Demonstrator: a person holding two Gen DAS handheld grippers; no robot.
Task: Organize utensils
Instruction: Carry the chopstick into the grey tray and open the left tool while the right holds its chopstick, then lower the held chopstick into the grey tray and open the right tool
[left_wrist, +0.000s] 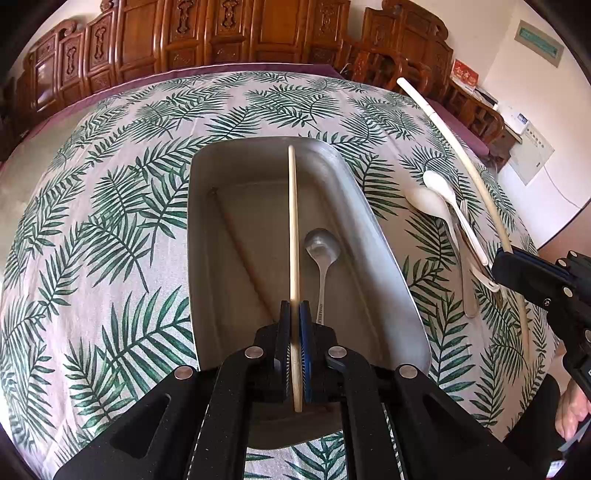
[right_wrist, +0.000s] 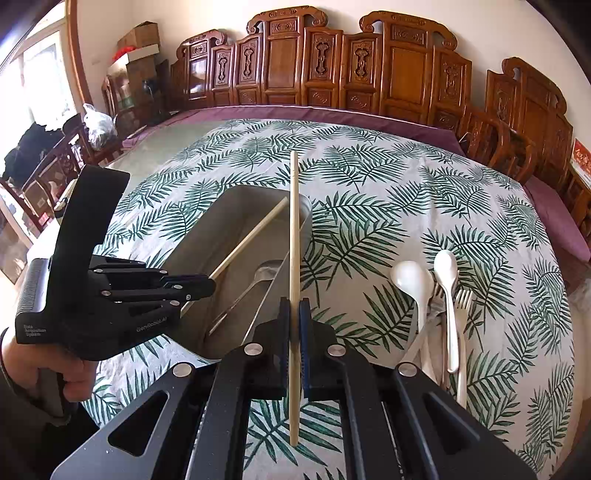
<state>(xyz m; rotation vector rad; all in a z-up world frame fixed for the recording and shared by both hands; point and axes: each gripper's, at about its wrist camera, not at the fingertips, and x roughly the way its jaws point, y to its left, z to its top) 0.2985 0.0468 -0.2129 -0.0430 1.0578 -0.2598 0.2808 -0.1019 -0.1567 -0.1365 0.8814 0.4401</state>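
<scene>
A metal tray (left_wrist: 354, 206) lies on the leaf-print tablecloth and holds a metal spoon (left_wrist: 322, 254). My left gripper (left_wrist: 294, 306) is shut on a pale chopstick (left_wrist: 293, 221) held over the tray. My right gripper (right_wrist: 294, 306) is shut on a second chopstick (right_wrist: 294, 229), just right of the tray (right_wrist: 207, 236). In the right wrist view the left gripper (right_wrist: 210, 286) and its chopstick (right_wrist: 251, 236) reach over the tray. Two white spoons (right_wrist: 417, 284) and forks (right_wrist: 461, 299) lie on the cloth to the right.
The white spoons (left_wrist: 436, 201) and a fork (left_wrist: 466, 218) also lie right of the tray in the left wrist view. Carved wooden chairs (right_wrist: 332, 70) line the table's far edge. A purple cloth (right_wrist: 406, 123) borders the leaf cloth.
</scene>
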